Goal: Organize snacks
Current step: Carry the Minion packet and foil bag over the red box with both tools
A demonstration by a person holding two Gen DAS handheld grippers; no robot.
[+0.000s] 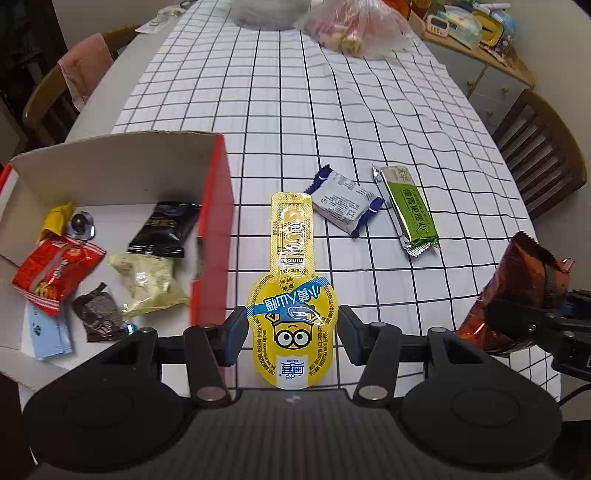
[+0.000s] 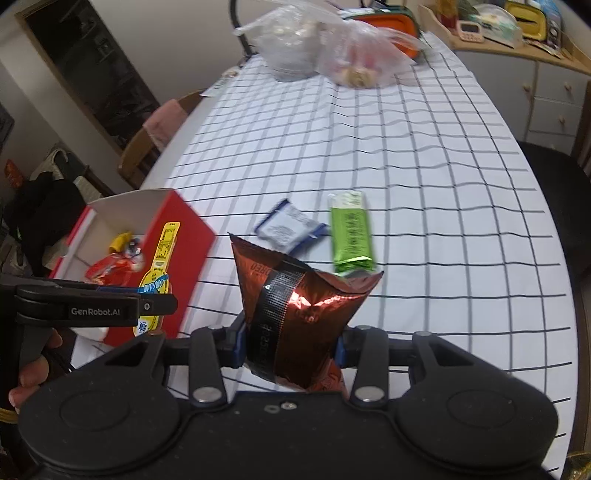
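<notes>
My left gripper (image 1: 291, 332) is shut on a yellow minion snack pouch (image 1: 291, 280), held above the table just right of the red-and-white box (image 1: 214, 229). The box holds several snack packets, among them a black one (image 1: 164, 229) and a red one (image 1: 55, 273). My right gripper (image 2: 291, 347) is shut on a brown foil snack packet (image 2: 295, 295), held above the table; it also shows at the right in the left wrist view (image 1: 517, 288). A white-blue packet (image 1: 345, 208) and a green bar (image 1: 410, 210) lie on the checked tablecloth.
Plastic bags of food (image 1: 351, 26) stand at the table's far end. Wooden chairs (image 1: 543, 155) flank the table on both sides. A cluttered shelf (image 1: 476, 29) is at the back right. The left gripper body (image 2: 92, 306) sits left of the brown packet.
</notes>
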